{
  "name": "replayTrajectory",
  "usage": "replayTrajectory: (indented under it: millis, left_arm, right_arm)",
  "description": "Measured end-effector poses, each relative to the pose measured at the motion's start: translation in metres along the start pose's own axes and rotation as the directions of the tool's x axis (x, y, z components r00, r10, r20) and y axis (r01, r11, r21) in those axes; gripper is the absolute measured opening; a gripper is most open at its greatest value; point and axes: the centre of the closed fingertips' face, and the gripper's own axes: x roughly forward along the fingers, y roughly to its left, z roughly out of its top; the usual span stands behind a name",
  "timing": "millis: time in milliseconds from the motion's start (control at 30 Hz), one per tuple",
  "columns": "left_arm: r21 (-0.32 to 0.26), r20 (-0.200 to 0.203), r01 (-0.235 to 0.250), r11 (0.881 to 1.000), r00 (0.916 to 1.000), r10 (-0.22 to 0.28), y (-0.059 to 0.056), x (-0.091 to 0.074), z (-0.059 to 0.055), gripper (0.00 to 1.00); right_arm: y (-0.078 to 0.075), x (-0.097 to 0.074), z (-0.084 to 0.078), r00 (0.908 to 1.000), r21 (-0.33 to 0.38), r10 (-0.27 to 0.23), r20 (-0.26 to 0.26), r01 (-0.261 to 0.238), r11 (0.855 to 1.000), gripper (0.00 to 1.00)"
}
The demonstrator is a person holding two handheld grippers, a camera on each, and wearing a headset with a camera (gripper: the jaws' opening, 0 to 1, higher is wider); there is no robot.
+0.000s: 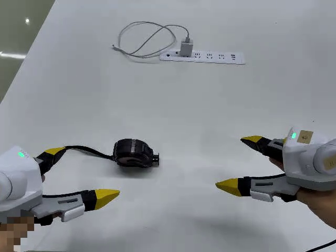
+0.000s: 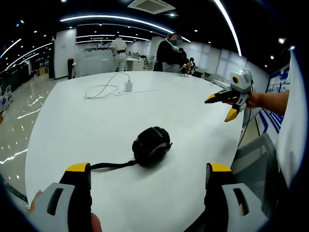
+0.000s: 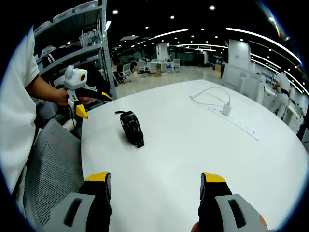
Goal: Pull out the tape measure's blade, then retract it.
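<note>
tape measure (image 1: 134,153): black round case, lying on the white table (image 1: 184,115), near-left of centre, blade not pulled out, small tab end at its right side
strap (image 1: 86,150): black cord off the case's left side, runs left to the left gripper's far jaw tip; touching or not, can't tell
left gripper (image 1: 81,174): near-left, jaws wide apart, holding nothing, yellow tips point right toward the case
tape vs left gripper: case sits just right of and a bit beyond the far jaw tip, apart from both jaws; in the left gripper view it is ahead, between the jaw lines
right gripper (image 1: 240,162): near-right, jaws apart, nothing between them, tips point left
tape vs right gripper: case well to its left, bare table between; in the right gripper view it is ahead and left of centre
power strip (image 1: 205,55): white, far side of table, well apart from the tape
charger (image 1: 187,47): white, plugged in at the strip's left end
cable (image 1: 144,39): white, looped left of the charger
</note>
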Motion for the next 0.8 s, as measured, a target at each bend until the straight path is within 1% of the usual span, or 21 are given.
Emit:
replayTrajectory:
  millis: [33,133,267,300,467,533,733,800]
  left_arm:
    - [0.007,-0.008,-0.003,1.000,1.0000,0.003,0.001,-0.002,-0.002,0.97]
    - [0.014,-0.009,-0.002,1.000,1.0000,0.002,0.002,-0.005,-0.004,0.98]
    - [0.030,-0.021,0.002,1.000,0.9998,-0.002,0.003,-0.010,-0.007,0.98]
    - [0.039,-0.029,0.005,0.999,0.9996,-0.004,0.003,-0.012,-0.009,0.98]
    - [0.053,-0.040,0.006,0.999,0.9992,-0.004,0.005,-0.018,-0.012,0.99]
    - [0.074,-0.047,0.005,0.997,0.9989,-0.002,0.005,-0.020,-0.013,0.99]
    - [0.092,-0.069,0.003,0.996,0.9976,0.003,0.008,-0.024,-0.018,0.99]
    - [0.097,-0.070,0.004,0.995,0.9975,0.003,0.009,-0.026,-0.018,0.99]
  right_arm:
    - [0.000,-0.002,-0.001,1.0000,-0.006,-0.002,-0.002,0.002,1.000,0.73]
    - [0.000,-0.006,-0.004,1.0000,0.000,-0.007,-0.001,0.007,1.000,0.75]
    - [0.000,-0.011,-0.009,0.9999,0.006,-0.007,-0.007,0.007,1.000,0.77]
    - [0.001,-0.013,-0.011,0.9999,0.003,-0.007,-0.011,0.007,1.000,0.78]
    - [0.004,-0.020,-0.018,0.9998,0.015,-0.008,-0.017,0.008,1.000,0.81]
    - [0.006,-0.022,-0.021,0.9998,0.020,-0.009,-0.020,0.009,1.000,0.82]
    - [0.008,-0.028,-0.024,0.9997,0.024,-0.008,-0.024,0.009,1.000,0.82]
    - [0.009,-0.030,-0.025,0.9996,0.024,-0.010,-0.026,0.011,1.000,0.82]
